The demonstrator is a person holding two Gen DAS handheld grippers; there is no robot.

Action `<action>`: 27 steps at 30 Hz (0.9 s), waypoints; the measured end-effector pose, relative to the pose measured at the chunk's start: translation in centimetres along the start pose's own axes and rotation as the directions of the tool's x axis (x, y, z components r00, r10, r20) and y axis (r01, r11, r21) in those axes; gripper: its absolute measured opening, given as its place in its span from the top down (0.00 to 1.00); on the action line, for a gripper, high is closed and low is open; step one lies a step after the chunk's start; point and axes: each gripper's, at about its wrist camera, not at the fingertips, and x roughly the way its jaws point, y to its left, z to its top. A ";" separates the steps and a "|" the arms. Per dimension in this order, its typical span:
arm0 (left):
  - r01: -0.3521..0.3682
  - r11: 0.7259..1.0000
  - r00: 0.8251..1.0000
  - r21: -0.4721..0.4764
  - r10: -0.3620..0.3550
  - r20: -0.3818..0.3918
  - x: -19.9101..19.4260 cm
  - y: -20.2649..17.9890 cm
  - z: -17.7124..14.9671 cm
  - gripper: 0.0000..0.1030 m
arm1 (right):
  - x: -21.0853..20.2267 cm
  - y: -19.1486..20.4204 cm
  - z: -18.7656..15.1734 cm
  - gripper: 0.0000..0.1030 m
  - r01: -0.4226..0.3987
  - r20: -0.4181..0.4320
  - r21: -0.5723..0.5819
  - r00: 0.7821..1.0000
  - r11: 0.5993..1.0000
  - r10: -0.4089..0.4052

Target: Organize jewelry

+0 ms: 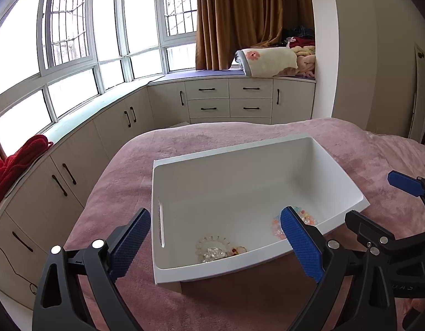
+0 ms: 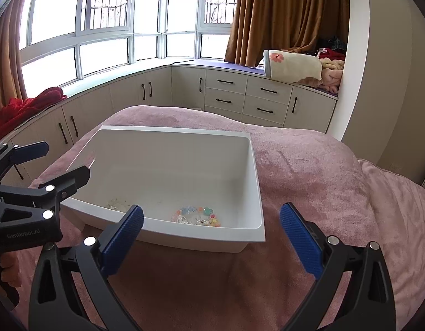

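**A:** ok going left to right, what's in the shot? I see a crumpled red cloth (image 2: 27, 107) on the window ledge, above the beige cabinets with black handles (image 2: 146, 91).

**B:** yep. Then the left tool (image 1: 215, 244), blue pads spread wide, nothing between them. It hovers at the near left corner of the white rectangular plastic bin (image 1: 270, 149), which sits on the bed's pink fuzzy blanket (image 2: 309, 176). Its right finger (image 1: 300, 244) hangs over the bin's near rim.

**A:** and the jewelry?

**B:** both pieces lie on the bin floor by the near wall. The clear crystal bead bracelet (image 1: 214, 249) is on the left, the pastel multicolour bead bracelet (image 2: 197, 216) to its right, apart from each other.

**A:** right tool?

**B:** the right tool (image 2: 211, 241) is wide open too, empty, held just in front of the bin's near right corner over the blanket. Farther right on the ledge there's a folded cream blanket with a pink flower (image 2: 292, 66) beside the brown curtain (image 2: 289, 13).
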 end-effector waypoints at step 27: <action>0.011 1.000 1.000 0.010 -0.011 -0.005 0.0 0.3 -0.4 0.07 | 0.3 -0.2 0.5 0.05 0.007 -0.018 -0.013 1.000 1.000 -0.007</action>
